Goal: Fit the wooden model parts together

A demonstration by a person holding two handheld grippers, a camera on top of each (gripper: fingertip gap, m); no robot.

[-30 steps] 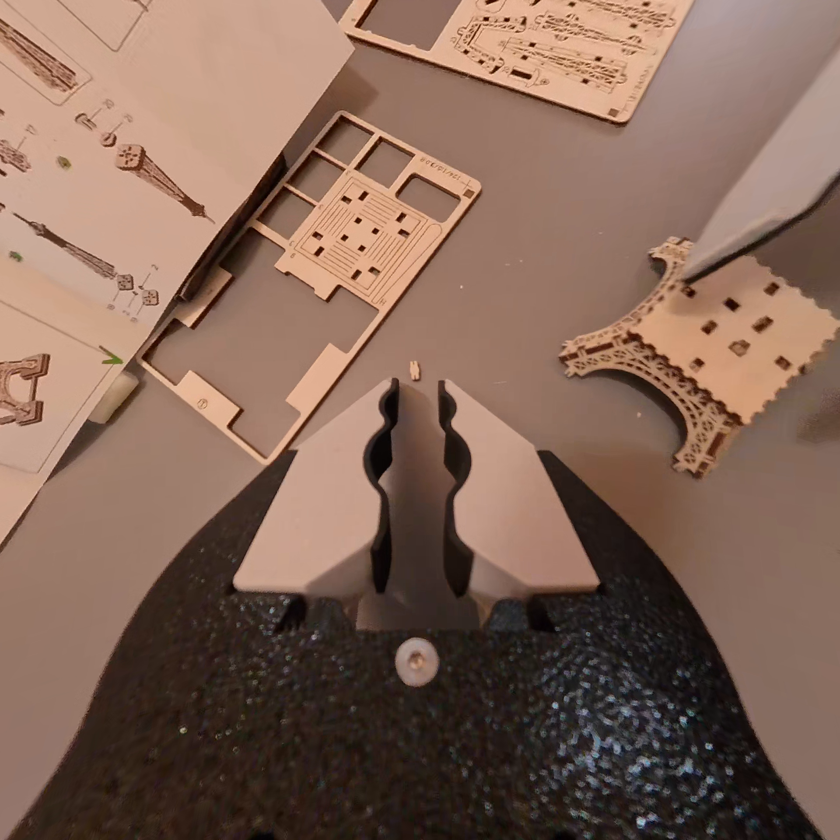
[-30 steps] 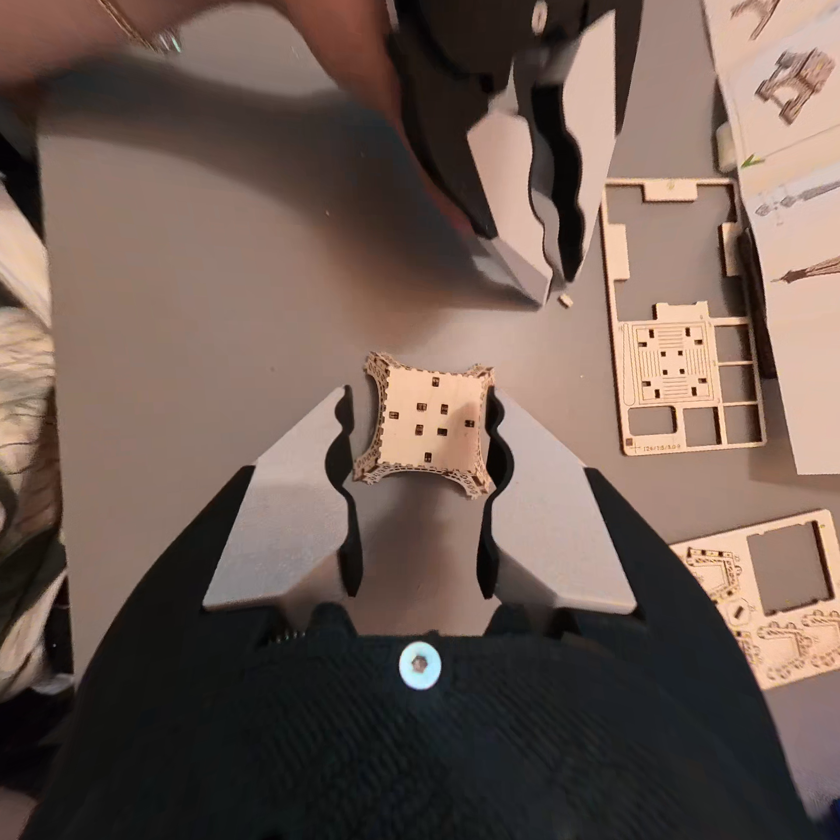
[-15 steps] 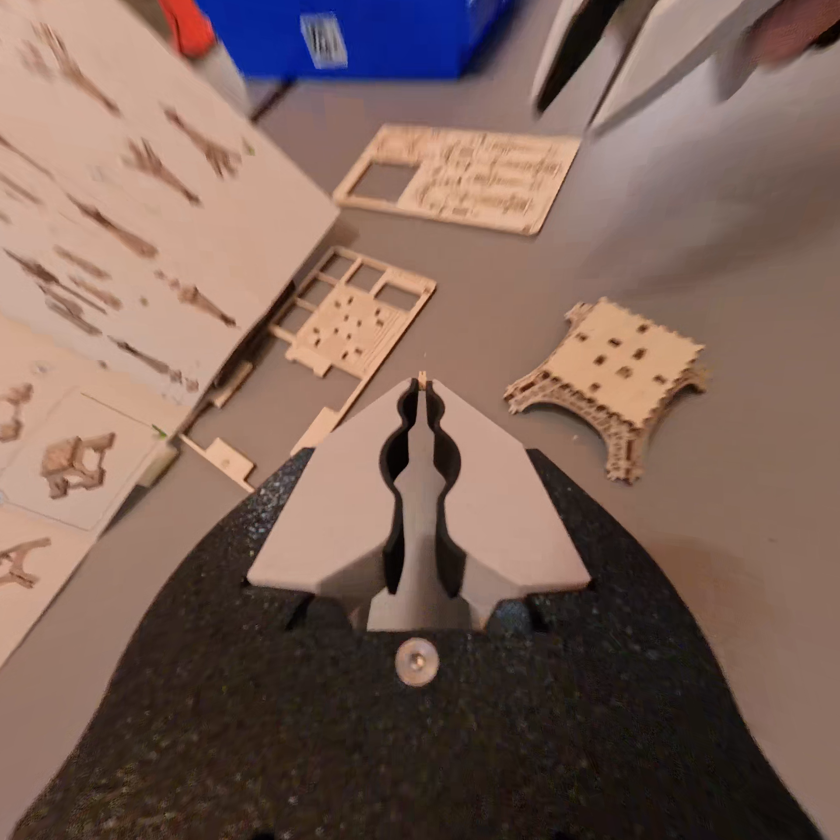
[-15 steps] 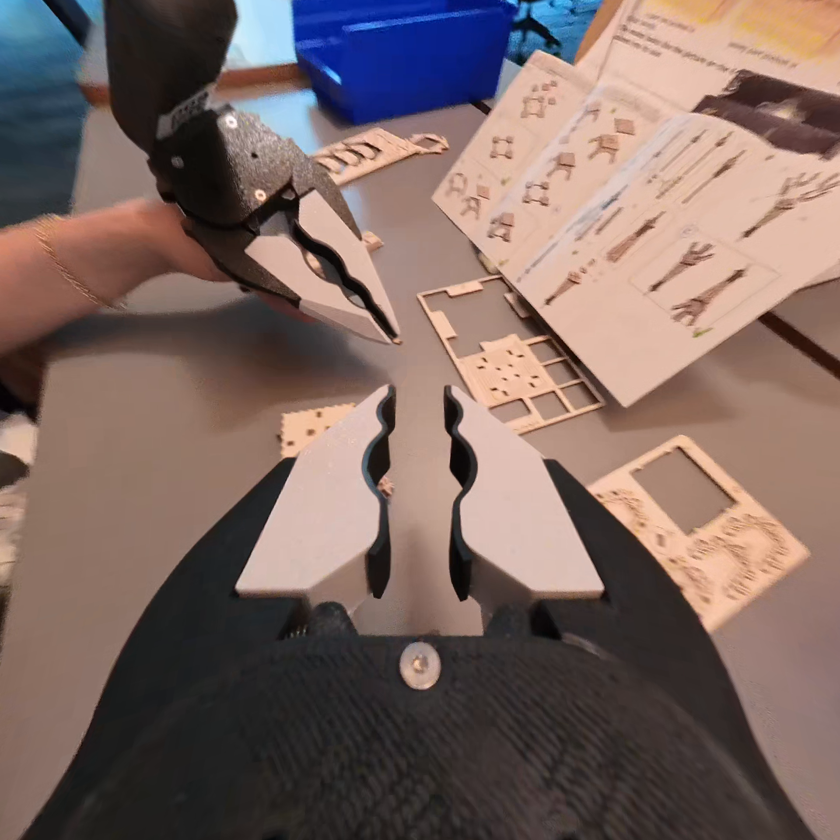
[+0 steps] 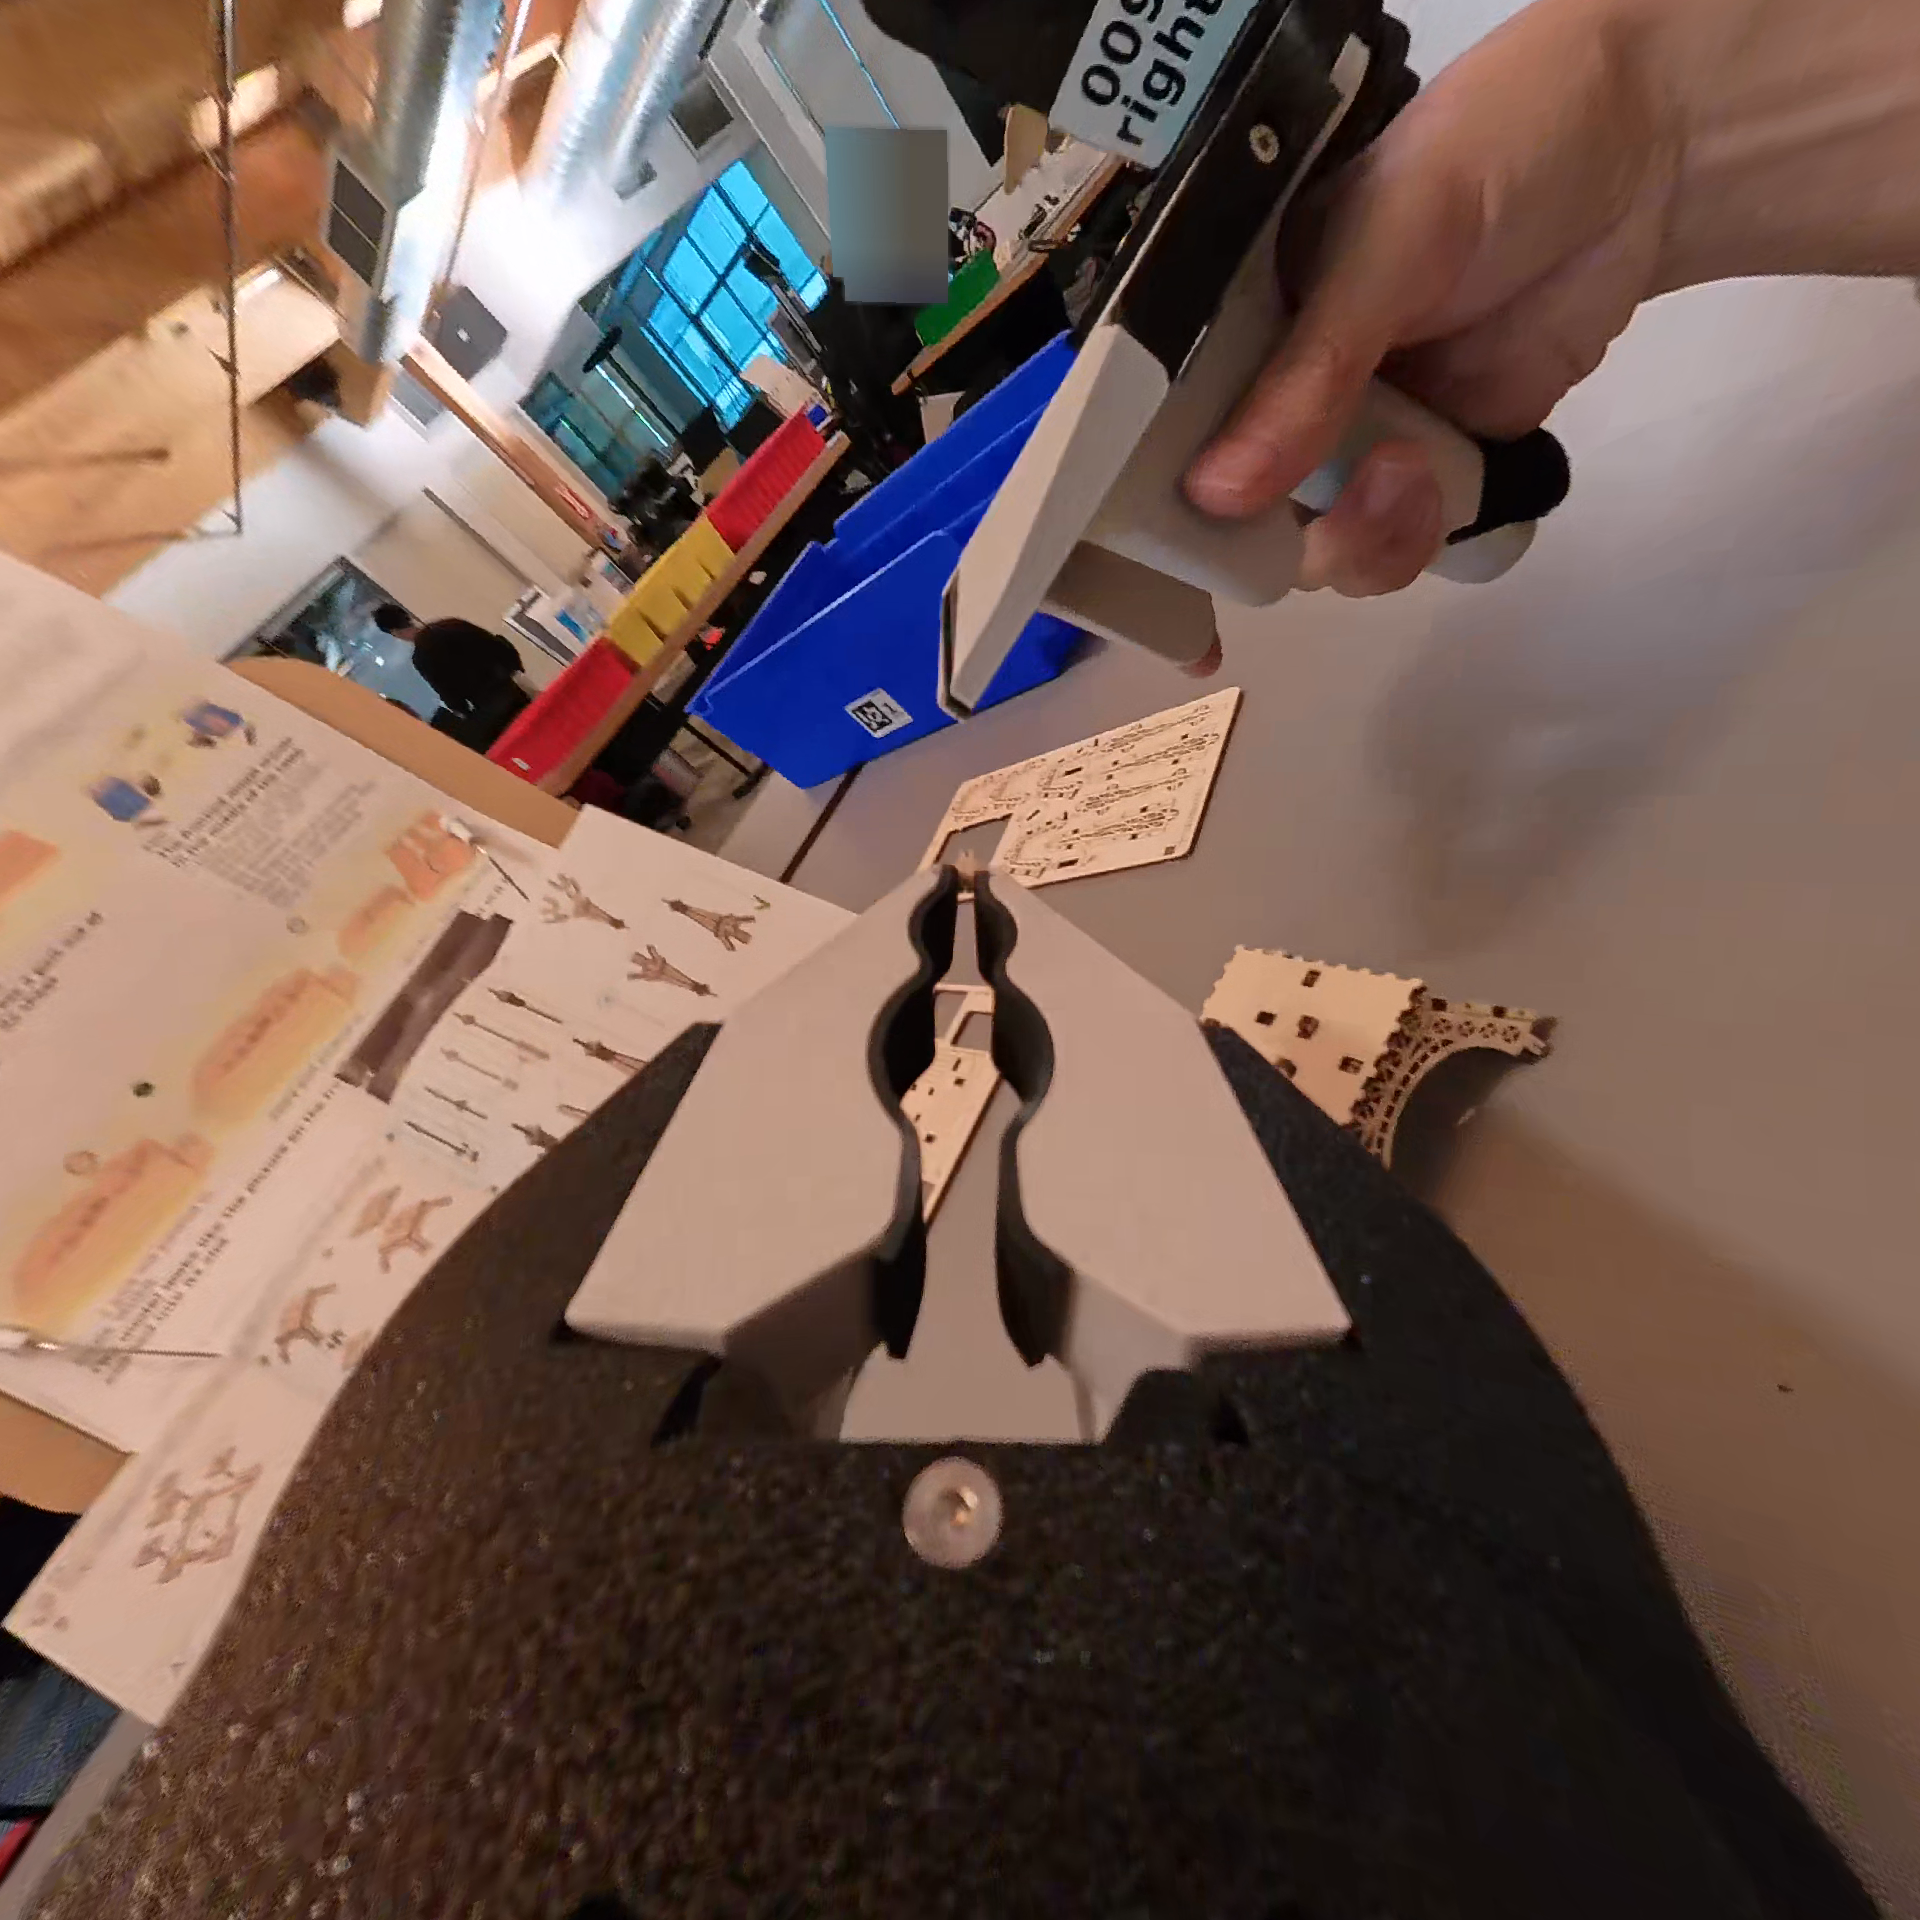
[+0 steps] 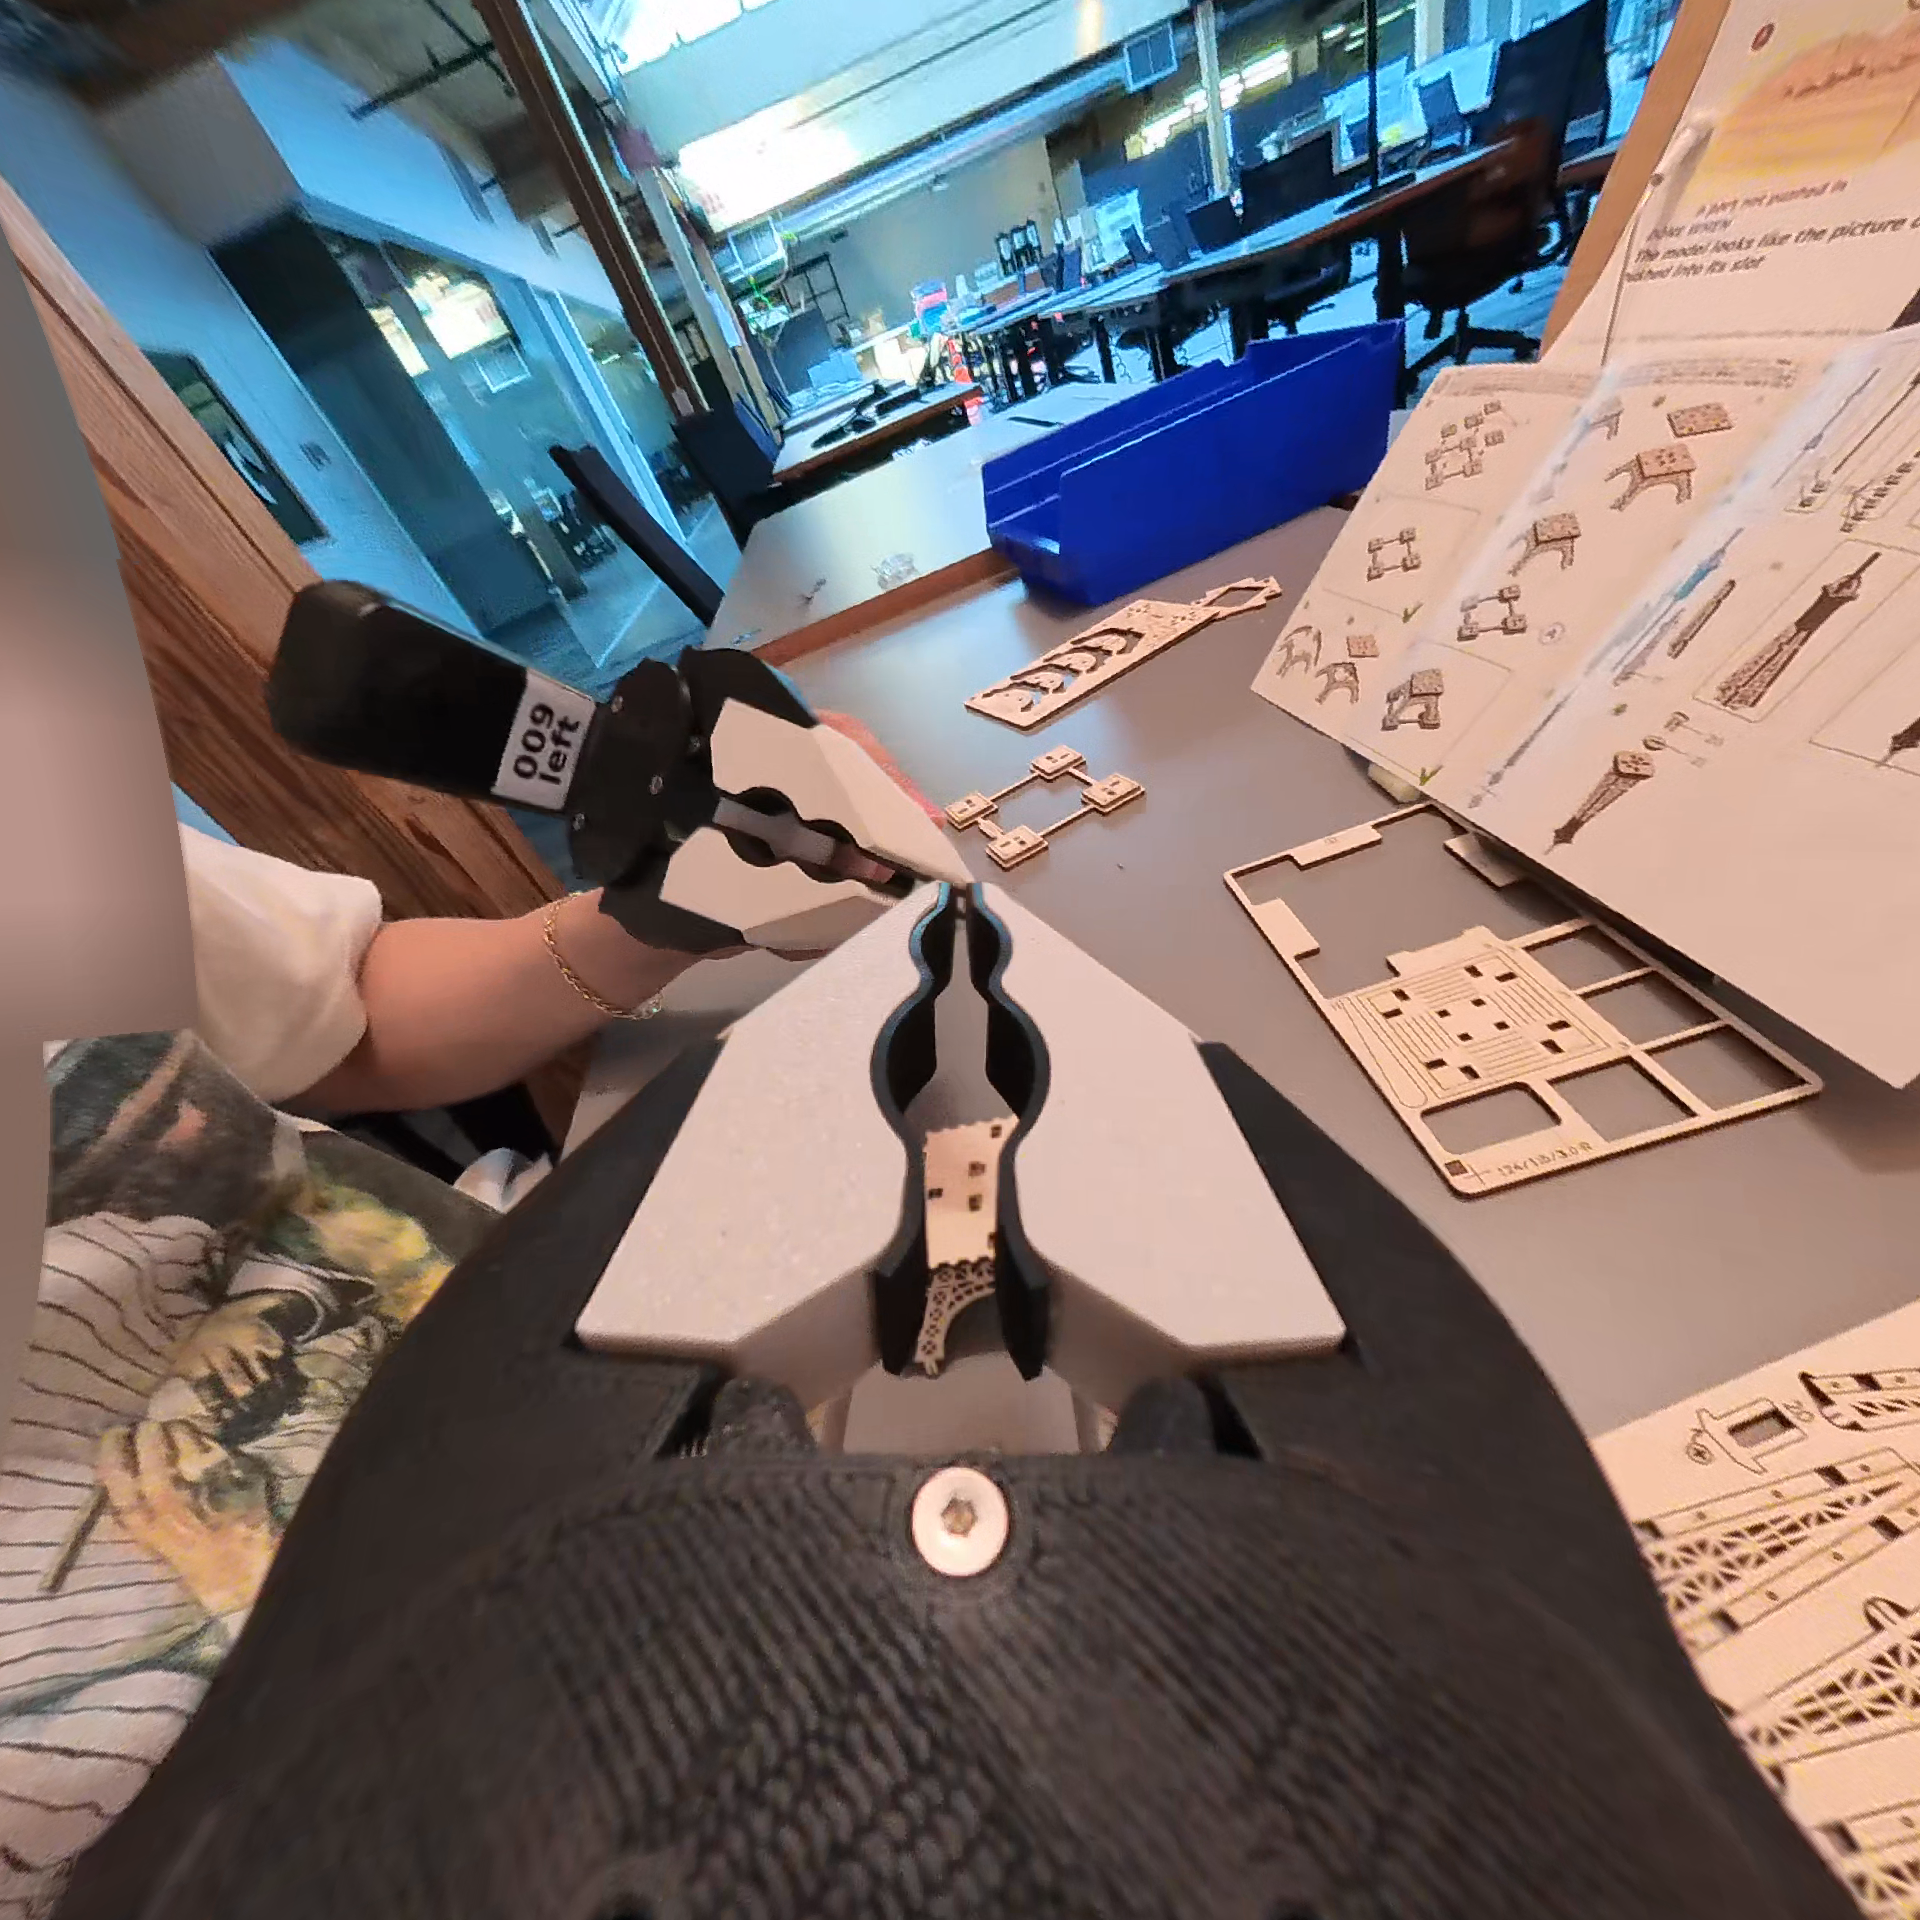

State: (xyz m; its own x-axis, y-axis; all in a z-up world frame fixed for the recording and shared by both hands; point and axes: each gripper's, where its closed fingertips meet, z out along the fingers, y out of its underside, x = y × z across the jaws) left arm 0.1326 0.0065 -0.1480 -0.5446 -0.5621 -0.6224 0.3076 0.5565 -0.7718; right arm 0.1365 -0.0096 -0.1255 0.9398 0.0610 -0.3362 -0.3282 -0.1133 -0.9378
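While clamped: two tongs (image 5: pixel 971 883), one peg (image 5: pixel 970 858).

Surface: grey table (image 6: pixel 1299 831) | On it: wooden part sheets (image 6: pixel 1507 1029), tower base (image 5: pixel 1382 1029), instruction booklet (image 6: pixel 1662 582), blue bin (image 6: pixel 1174 488)

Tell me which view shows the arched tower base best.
The left wrist view: beside the left gripper, shut on a tiny peg, the tower base stands on the table, top plate and one lattice arch visible. The right wrist view shows only a sliver between the right gripper's fingers.
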